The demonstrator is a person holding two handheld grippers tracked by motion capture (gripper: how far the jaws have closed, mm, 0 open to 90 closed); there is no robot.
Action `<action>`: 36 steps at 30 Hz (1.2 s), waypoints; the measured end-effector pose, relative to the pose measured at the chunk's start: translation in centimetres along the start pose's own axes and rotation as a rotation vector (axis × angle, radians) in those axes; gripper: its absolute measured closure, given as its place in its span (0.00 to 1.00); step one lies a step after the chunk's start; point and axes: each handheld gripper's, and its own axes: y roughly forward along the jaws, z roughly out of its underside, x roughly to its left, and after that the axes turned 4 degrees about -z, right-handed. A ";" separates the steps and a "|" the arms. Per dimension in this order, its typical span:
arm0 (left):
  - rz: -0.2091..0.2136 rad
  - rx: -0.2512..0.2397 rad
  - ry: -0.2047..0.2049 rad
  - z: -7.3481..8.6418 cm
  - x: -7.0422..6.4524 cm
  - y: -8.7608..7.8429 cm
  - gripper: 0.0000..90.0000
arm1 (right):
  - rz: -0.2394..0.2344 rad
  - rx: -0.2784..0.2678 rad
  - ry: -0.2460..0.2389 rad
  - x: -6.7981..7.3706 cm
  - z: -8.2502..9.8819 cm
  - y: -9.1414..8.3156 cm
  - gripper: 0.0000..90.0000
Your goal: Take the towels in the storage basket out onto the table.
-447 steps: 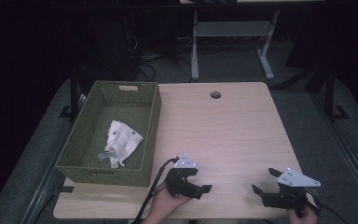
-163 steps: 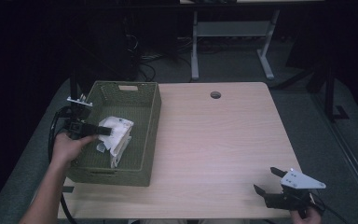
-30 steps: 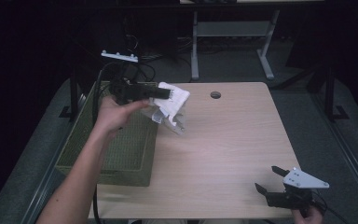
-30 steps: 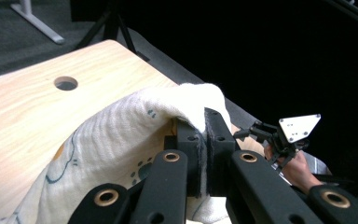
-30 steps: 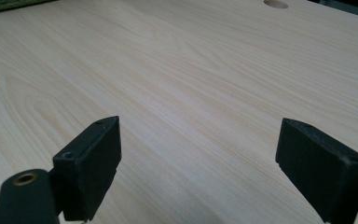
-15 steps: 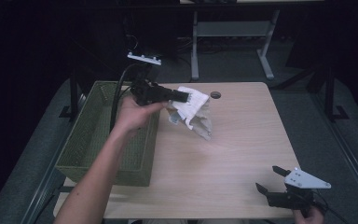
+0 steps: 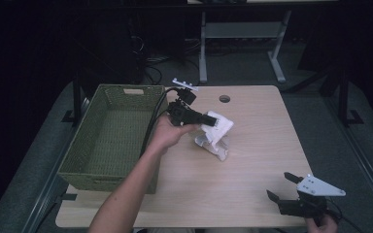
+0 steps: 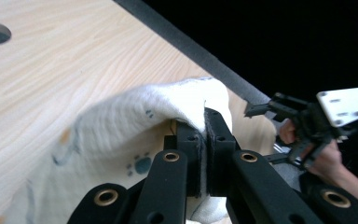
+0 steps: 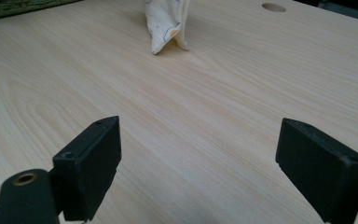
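- The left gripper [image 8: 204, 140] is clamped tight on a fold of a white cloth with paw prints [image 8: 121, 135]; in its own view the two black jaws are pressed together with the fabric pinched between the pads, and the rest of the cloth is draped over and to one side of them.
- In the high view the left gripper [image 7: 212, 121] is seen above the middle of the light wooden table [image 7: 252, 189], with the cloth [image 7: 214, 137] hanging below the fingertips and its lower end brought down onto the tabletop.
- Compared with a second ago, the cloth has been carried away from the green woven basket [image 7: 107, 141] and lowered: it was held clear in the air near the basket's far corner, and it is now touching the wood well apart from the basket's rim.
- The basket, behind the gripping hand, has been left with nothing in it.
- The right gripper [image 9: 200, 163] is held with its jaws wide apart and nothing between them, low over the table's near edge; the cloth's hanging tip [image 9: 167, 23] is seen well ahead of its fingers, and the round cable hole [image 9: 273, 7] farther off.
- The right gripper [image 7: 303, 204] has stayed in the same place throughout.
- It is judged that the removal from the basket is done and that the cloth is about to be laid down, probably for spreading or folding with both grippers; release has not yet been made.
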 end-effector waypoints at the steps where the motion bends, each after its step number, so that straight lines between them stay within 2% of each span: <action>1: -0.009 0.011 0.000 0.2 0.1 0.7 0.97 | 0.000 0.000 -0.001 0.0 0.0 0.0 0.15; 3: -0.012 0.019 -0.002 0.3 0.1 1.2 0.97 | -0.001 0.000 0.002 0.0 0.0 0.0 0.15; 4: -0.022 0.040 -0.004 0.5 0.4 2.4 0.97 | -0.001 -0.001 -0.001 0.0 0.0 0.0 0.15; 6: -0.020 0.045 -0.007 0.7 0.5 2.9 0.97 | -0.002 -0.005 0.000 0.0 0.0 0.0 0.15; 7: -0.024 0.046 -0.025 0.9 0.7 3.8 0.97 | 0.000 -0.004 -0.001 0.0 0.0 -0.1 0.15; 8: -0.029 0.059 -0.019 1.0 0.9 4.3 0.96 | 0.000 -0.005 -0.002 0.0 0.0 -0.1 0.15; 9: -0.029 0.059 -0.019 1.0 0.9 4.3 0.96 | 0.000 -0.006 0.001 0.0 0.0 -0.1 0.15; 11: -0.049 0.093 -0.020 1.4 1.4 5.4 0.96 | 0.000 -0.005 0.002 0.0 0.0 -0.1 0.15; 12: -0.046 0.094 -0.041 1.6 1.6 5.8 0.96 | 0.000 -0.005 0.003 0.0 0.0 -0.1 0.15; 15: -0.060 0.110 -0.039 1.9 1.8 6.4 0.96 | -0.001 -0.009 -0.002 0.0 0.0 0.0 0.15; 17: -0.055 0.106 -0.057 2.2 2.0 7.1 0.95 | -0.001 -0.009 -0.001 0.0 0.0 0.0 0.15; 18: -0.065 0.121 -0.051 2.3 2.1 7.6 0.95 | -0.002 -0.009 -0.001 0.0 -0.1 0.0 0.15; 22: -0.060 0.123 -0.059 2.5 2.2 8.1 0.94 | 0.000 -0.006 0.004 0.0 -0.1 -0.1 0.15; 24: -0.078 0.146 -0.055 2.6 2.4 8.4 0.93 | 0.000 -0.008 0.005 0.0 -0.1 -0.1 0.15; 31: -0.095 0.167 -0.053 2.8 2.5 8.9 0.92 | -0.001 -0.009 0.004 0.0 -0.1 0.0 0.15; 33: -0.111 0.186 -0.046 2.8 2.6 9.1 0.88 | 0.003 -0.008 0.007 -0.1 0.0 0.0 0.15; 36: -0.128 0.184 -0.051 2.8 2.6 9.0 0.83 | 0.001 -0.010 0.008 0.0 0.0 -0.1 0.15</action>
